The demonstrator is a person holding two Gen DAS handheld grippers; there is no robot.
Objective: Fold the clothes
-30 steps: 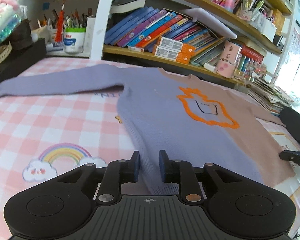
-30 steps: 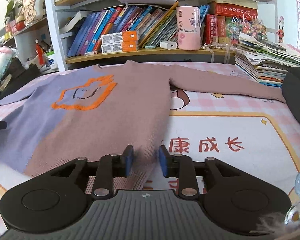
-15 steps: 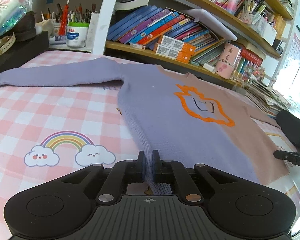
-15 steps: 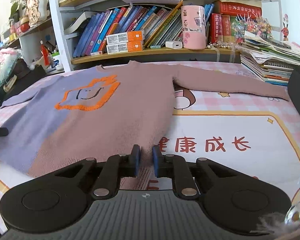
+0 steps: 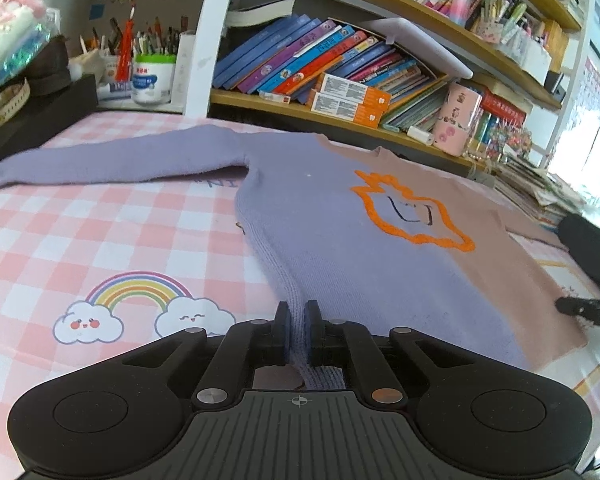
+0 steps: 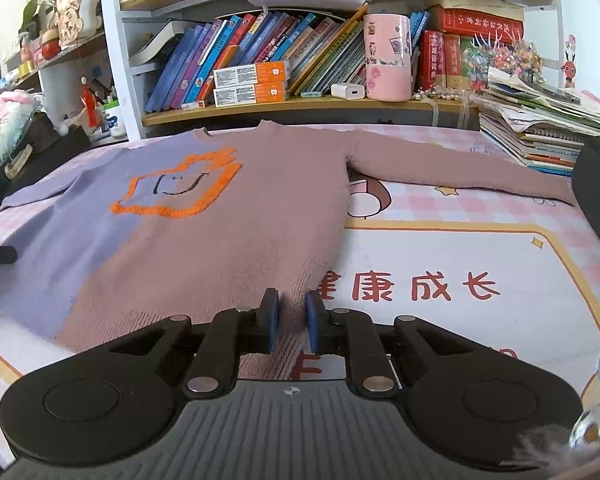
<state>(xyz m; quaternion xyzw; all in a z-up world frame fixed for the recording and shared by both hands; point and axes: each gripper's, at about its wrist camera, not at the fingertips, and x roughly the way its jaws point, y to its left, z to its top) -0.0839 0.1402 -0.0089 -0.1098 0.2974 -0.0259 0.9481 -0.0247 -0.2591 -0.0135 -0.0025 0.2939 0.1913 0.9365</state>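
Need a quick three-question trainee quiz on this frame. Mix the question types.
1. True or false: both sleeves of the sweater are folded over its body.
2. The fuzzy outline on the chest is: A orange, B green, C white.
3. In the right wrist view, what stands on the shelf to the right of the two orange boxes?

Key: 1 false, since both sleeves lie spread out to the sides. 2 A. 3 a pink cup, with a white charger in between.
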